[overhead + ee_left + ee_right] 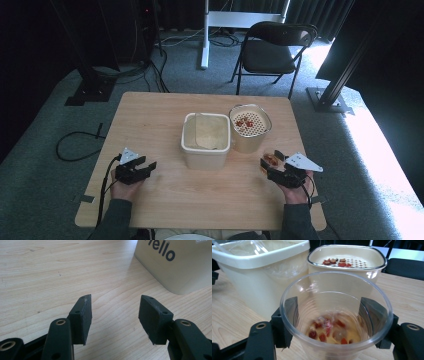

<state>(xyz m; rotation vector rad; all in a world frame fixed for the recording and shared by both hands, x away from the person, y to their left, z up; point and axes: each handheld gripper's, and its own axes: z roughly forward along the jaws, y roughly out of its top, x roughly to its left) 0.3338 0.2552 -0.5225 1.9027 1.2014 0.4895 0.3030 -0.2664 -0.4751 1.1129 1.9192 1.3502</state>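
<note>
High view: a person sits at the near edge of a wooden table, a gripper in each hand. A cream tub and a strainer pot holding red pieces stand side by side at the table's middle. The left gripper rests near the near-left corner; the right gripper, toward the near-right corner, holds a clear plastic cup.

Left gripper view: the jaws stand wide apart over bare wood, holding nothing, with the tub's wall at the upper right.

Right gripper view: the jaws clasp the cup on both sides; red pieces lie in pale liquid at its bottom. Tub and strainer pot stand just beyond. The step looks like a pour into the strainer; next, the cup likely needs lifting over the pot's rim and tilting.
</note>
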